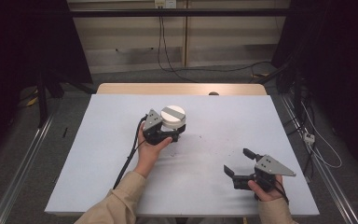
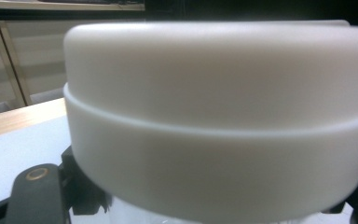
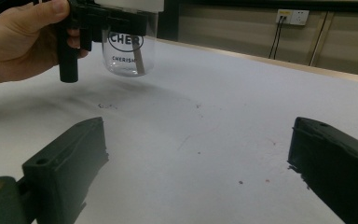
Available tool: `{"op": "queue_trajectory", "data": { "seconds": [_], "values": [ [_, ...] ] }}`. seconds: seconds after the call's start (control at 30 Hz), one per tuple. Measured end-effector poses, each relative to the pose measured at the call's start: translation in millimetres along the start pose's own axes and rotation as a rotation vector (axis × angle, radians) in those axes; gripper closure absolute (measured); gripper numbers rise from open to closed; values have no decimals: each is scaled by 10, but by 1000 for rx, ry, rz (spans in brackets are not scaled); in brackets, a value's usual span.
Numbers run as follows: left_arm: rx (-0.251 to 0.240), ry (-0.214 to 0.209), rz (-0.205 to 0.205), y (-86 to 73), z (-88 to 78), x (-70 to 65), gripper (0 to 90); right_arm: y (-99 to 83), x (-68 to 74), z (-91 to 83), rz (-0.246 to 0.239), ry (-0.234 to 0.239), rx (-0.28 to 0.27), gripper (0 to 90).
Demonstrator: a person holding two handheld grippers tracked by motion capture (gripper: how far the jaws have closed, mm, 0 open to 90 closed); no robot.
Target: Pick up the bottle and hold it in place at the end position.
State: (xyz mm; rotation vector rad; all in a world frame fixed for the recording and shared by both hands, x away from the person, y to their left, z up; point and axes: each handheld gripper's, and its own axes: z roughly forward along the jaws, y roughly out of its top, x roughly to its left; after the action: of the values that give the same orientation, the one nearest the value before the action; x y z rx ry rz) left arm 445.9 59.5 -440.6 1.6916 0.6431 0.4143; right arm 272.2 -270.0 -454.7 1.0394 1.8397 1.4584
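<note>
a clear jar with a white lid is held by the left gripper above the middle of the grey mat that covers the table. in the right gripper view the jar is seen lifted clear of the mat, with its shadow cast on the surface below it; black lettering is printed on the glass. the jar is kept upright, its long axis vertical, with the lid at the top and the base towards the mat. in the left gripper view the broad white lid is seen very close, with clear glass just under it. the jaws of the left gripper are clamped on the jar just below the lid, and the left hand is wrapped around the gripper body.

the right gripper is held low near the right front corner of the mat, well apart from the jar, by the right hand. its jaws are spread wide and nothing is held between them, as seen in the right gripper view. the mat between the two grippers is marked with faint dark smudges and small specks. cables are seen on the floor beyond the far edge of the table, running down from a wall socket.
</note>
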Motion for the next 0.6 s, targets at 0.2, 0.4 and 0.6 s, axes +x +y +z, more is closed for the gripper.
{"op": "queue_trajectory", "data": {
  "seconds": [0.2,0.4,0.6],
  "values": [
    [1,5,1,8,10,18,185,2,4,3,-3,2,0,35],
    [-3,4,-6,14,47,8,185,1,3,5,-1,2,-1,35],
    [-1,7,-7,14,99,13,185,0,0,4,1,2,-1,35]
  ]
}}
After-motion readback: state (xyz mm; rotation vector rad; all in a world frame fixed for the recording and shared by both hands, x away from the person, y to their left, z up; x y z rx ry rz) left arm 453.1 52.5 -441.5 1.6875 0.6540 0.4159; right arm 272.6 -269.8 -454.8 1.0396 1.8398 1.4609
